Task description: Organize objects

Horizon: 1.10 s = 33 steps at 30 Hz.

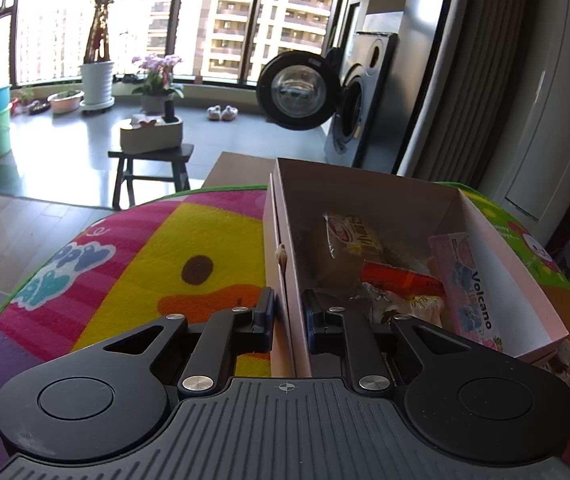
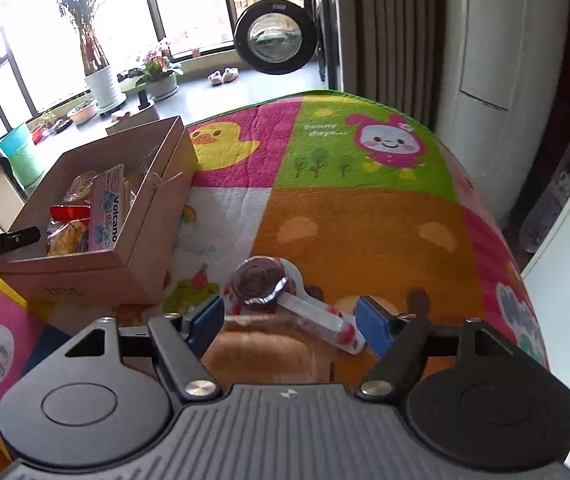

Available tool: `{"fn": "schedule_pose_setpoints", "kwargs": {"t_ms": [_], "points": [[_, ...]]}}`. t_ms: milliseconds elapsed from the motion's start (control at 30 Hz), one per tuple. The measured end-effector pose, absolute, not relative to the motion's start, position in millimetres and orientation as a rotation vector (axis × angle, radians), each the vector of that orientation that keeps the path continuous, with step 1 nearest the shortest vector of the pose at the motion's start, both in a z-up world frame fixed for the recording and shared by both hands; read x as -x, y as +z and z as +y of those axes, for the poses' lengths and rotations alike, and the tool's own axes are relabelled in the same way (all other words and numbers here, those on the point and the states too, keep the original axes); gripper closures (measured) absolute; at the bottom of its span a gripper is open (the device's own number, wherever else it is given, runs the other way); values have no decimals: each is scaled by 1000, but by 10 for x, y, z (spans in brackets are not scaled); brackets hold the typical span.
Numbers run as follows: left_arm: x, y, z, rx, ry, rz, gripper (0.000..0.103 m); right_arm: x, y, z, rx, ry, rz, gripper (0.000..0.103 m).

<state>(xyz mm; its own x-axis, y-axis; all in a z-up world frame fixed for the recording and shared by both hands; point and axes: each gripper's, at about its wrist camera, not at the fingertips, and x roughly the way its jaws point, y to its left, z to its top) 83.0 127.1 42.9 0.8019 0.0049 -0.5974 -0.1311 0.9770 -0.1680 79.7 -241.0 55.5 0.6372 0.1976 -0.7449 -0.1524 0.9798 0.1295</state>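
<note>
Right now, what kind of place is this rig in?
Most likely a home, an apartment living area opening onto a laundry balcony. Cues: a front-loading washing machine with its door open, potted plants by big windows facing apartment towers, and a cartoon play mat under the snack box.

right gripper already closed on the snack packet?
No, in the right wrist view the right gripper stands wide open, with the wrapped snack packet lying on the mat between its fingers.

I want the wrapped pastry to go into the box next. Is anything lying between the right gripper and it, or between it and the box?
Nothing visible. The right gripper is open with the wrapped pastry already between its fingers. Only bare play mat separates it from the cardboard box, whose top is open; the left gripper clamps its near wall.
</note>
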Motion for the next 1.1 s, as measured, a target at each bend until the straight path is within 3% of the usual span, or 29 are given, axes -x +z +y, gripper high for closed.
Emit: {"fn": "schedule_pose_setpoints", "kwargs": {"t_ms": [100, 200, 500, 833, 1100], "points": [[-831, 430, 1271, 210, 75, 637, 86, -600, 552, -2462, -60, 183, 861, 29], [-826, 430, 1273, 213, 77, 637, 86, -511, 509, -2448, -80, 184, 878, 15], [-816, 420, 1279, 208, 74, 641, 86, -8, 517, -1982, -27, 444, 876, 15], [-804, 419, 1313, 215, 70, 640, 86, 29, 364, -2014, 390, 57, 815, 12], [-802, 436, 1273, 204, 73, 644, 87, -449, 477, -2382, -141, 147, 822, 12]]}}
